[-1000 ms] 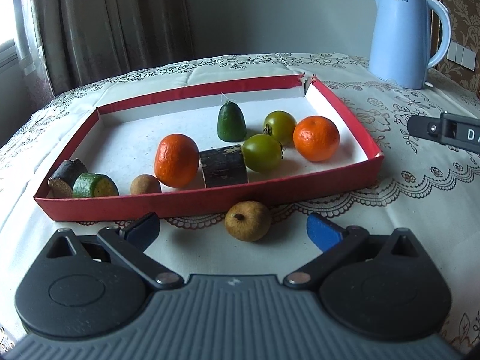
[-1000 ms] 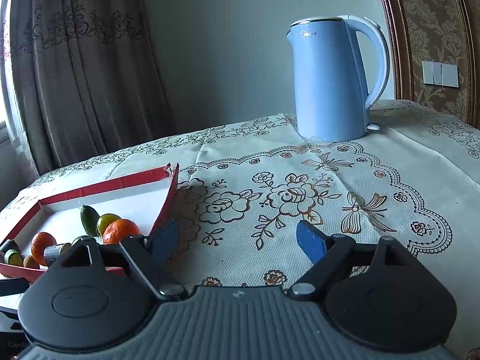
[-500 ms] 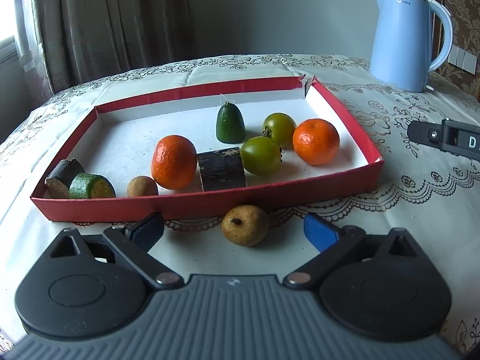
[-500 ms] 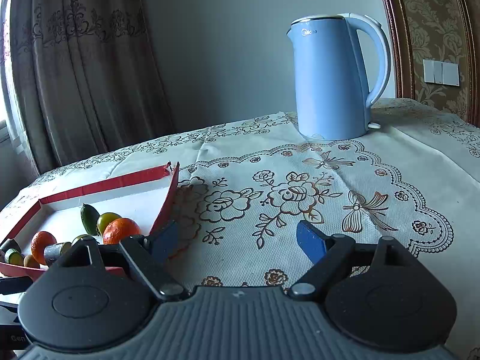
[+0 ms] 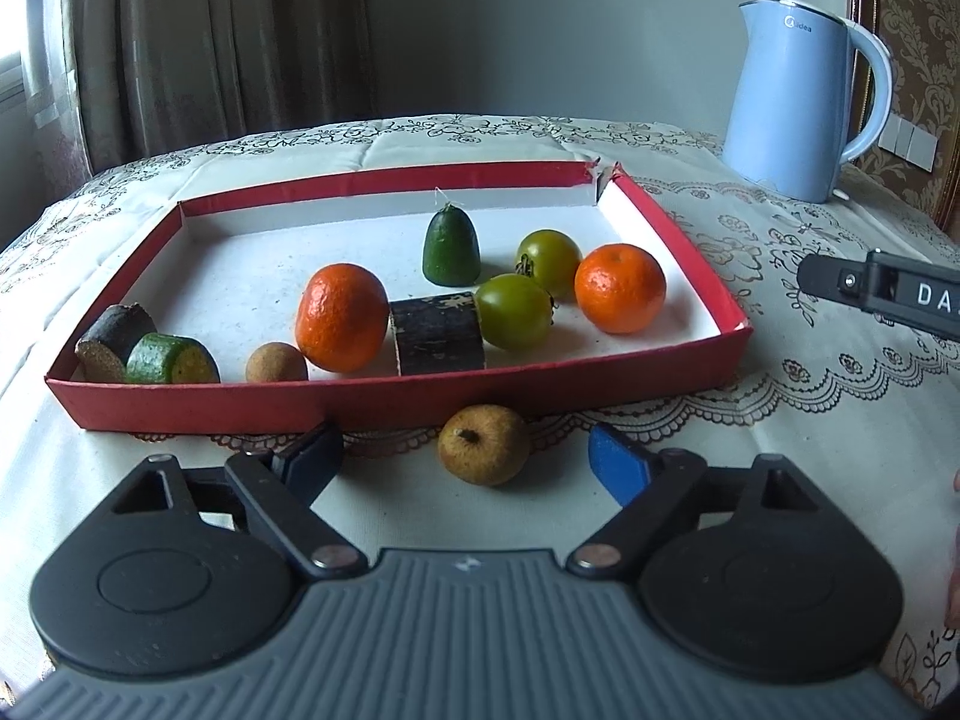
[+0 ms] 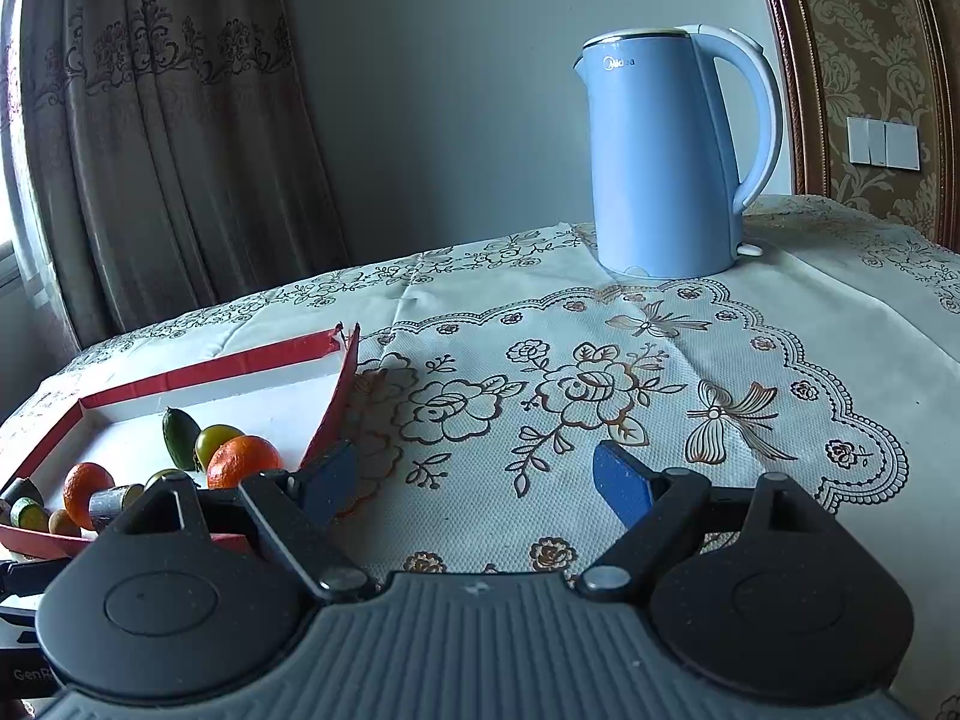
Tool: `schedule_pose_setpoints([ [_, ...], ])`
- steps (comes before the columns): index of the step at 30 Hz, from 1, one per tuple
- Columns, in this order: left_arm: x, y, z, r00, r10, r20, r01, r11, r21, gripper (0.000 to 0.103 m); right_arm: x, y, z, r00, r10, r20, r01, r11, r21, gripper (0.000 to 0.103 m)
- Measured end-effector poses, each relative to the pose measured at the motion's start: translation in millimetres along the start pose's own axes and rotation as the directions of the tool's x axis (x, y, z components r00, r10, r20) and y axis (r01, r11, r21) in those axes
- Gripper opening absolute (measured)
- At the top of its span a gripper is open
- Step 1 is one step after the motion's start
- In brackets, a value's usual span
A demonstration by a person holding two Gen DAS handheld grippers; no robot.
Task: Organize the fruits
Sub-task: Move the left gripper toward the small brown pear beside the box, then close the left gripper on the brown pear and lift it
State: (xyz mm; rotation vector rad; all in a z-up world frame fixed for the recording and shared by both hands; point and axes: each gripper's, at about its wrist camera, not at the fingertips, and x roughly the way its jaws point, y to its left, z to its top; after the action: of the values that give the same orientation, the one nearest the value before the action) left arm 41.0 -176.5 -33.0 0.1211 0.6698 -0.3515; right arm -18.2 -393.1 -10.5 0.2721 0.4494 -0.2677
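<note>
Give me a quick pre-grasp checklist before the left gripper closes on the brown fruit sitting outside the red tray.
1. Brown fruit lies between the left gripper fingers: ok. The jaws have just been closing, but the pads are not pressing on it yet.
2. Fruit centred in the gap: cannot tell; it looks nearer the right pad.
3. Fruit clear of the red tray front wall: cannot tell; it sits close to it.
4. Free floor in the tray for the drop: ok, the back left area is bare.
5. Right gripper out of the way: ok; open, empty, over the tablecloth.
</note>
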Motion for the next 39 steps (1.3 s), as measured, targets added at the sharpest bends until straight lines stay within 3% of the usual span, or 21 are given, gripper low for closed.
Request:
schedule_pose_setpoints([
  [5, 0, -1, 0, 1.0, 0.004, 0.004, -0.004, 1.0, -0.001, 0.086, 1, 1, 0, 1.0, 0.0, -0.005, 0.0, 1.0, -0.005, 0.086],
  [23, -7, 5, -3, 0.998, 0.051, 0.037, -0.049, 0.998, -0.033, 0.058, 2, 1, 0, 1.0, 0.003, -0.009, -0.003, 1.0, -0.001, 0.086],
  [30, -10, 12, -4, 0.996, 0.072, 0.048, -0.07, 0.996, -0.053, 0.035, 2, 0, 0, 1.0, 0.005, -0.011, -0.005, 1.0, -0.001, 0.086],
  [39, -19, 24, -10, 0.999, 0.001, 0.047, 0.003, 0.998, -0.069, 0.03, 3, -3, 0, 1.0, 0.01, -0.021, -0.01, 1.0, 0.022, 0.086],
])
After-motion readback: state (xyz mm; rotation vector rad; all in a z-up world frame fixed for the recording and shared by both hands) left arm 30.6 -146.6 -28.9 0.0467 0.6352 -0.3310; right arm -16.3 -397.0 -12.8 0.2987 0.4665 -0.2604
